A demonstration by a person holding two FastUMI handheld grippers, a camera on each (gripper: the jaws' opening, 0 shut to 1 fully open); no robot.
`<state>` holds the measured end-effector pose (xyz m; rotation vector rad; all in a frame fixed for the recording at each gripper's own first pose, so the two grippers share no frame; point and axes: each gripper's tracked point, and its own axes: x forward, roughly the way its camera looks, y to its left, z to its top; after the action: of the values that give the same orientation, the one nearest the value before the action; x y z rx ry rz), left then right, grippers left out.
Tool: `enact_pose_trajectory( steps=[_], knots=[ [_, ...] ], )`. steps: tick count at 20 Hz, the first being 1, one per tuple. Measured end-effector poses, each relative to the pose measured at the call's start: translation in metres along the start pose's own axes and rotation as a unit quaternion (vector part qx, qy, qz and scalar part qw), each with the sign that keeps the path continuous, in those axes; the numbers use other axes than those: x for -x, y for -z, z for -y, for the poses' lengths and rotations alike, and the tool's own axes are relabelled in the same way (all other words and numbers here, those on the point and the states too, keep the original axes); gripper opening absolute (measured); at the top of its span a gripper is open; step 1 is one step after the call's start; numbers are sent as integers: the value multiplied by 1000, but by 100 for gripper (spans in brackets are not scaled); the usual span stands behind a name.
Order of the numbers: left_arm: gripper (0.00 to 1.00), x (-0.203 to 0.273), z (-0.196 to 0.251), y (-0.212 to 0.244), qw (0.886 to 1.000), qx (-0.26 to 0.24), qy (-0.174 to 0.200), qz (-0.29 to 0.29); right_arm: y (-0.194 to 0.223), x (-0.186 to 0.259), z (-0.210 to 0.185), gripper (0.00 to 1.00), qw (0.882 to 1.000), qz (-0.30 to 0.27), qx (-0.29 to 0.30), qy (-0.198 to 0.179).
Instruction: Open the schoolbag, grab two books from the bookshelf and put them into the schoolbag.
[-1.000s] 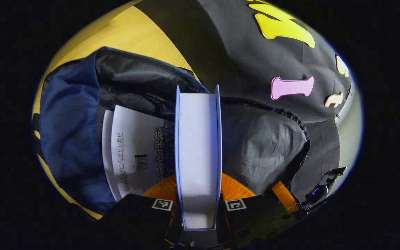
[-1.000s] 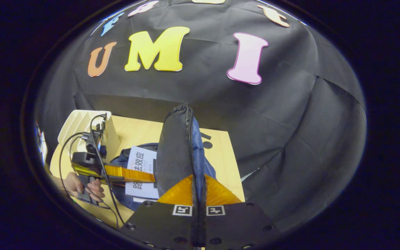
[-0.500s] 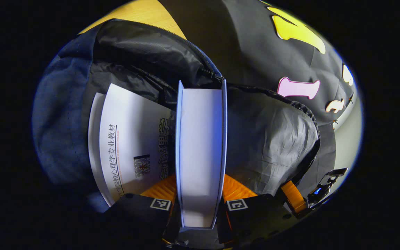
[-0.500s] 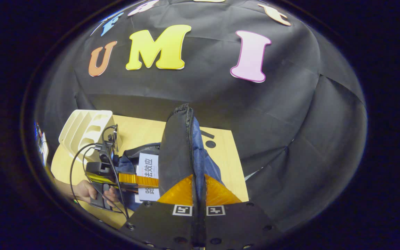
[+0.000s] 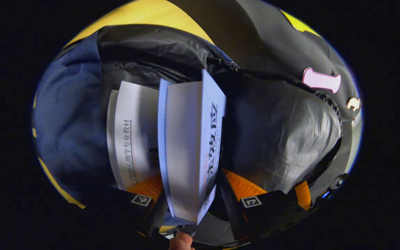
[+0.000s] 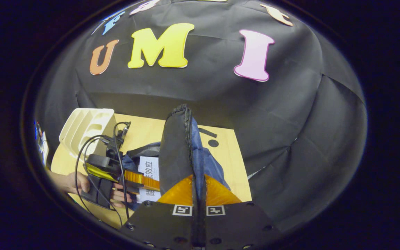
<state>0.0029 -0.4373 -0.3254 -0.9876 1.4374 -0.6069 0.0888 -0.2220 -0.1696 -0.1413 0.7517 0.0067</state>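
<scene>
Finishing the packing, you are lowering the second book [image 5: 189,149] into the open schoolbag [image 5: 68,114], beside the first book [image 5: 134,132] already lying inside to the left of your left tongs [image 5: 194,201]. Those tongs are spread wide, the book leaning loose between their fingers. Your right tongs [image 6: 199,194] are pinching the bag's raised flap [image 6: 177,146], closed tight on it.
</scene>
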Motion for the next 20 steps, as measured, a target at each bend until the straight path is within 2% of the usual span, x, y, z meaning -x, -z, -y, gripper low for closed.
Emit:
enact_pose_trajectory(
  steps=[2,6,10,12,20],
  knots=[
    [83,13,-5,1,999,-19,-37,-3,1,0,-3,0,1000,0,-2,-2],
    [82,52,-9,-2,991,-70,-114,10,4,1,-15,0,1000,1,-7,-9],
    [82,101,-13,-14,966,-170,-194,34,6,5,-29,0,1000,6,-8,-12],
    [82,121,-9,-21,951,-214,-216,51,7,9,-37,0,1000,8,-6,-12],
    [82,225,-1,-32,907,-292,-280,115,12,24,-84,0,999,17,-1,-29]
  ],
)
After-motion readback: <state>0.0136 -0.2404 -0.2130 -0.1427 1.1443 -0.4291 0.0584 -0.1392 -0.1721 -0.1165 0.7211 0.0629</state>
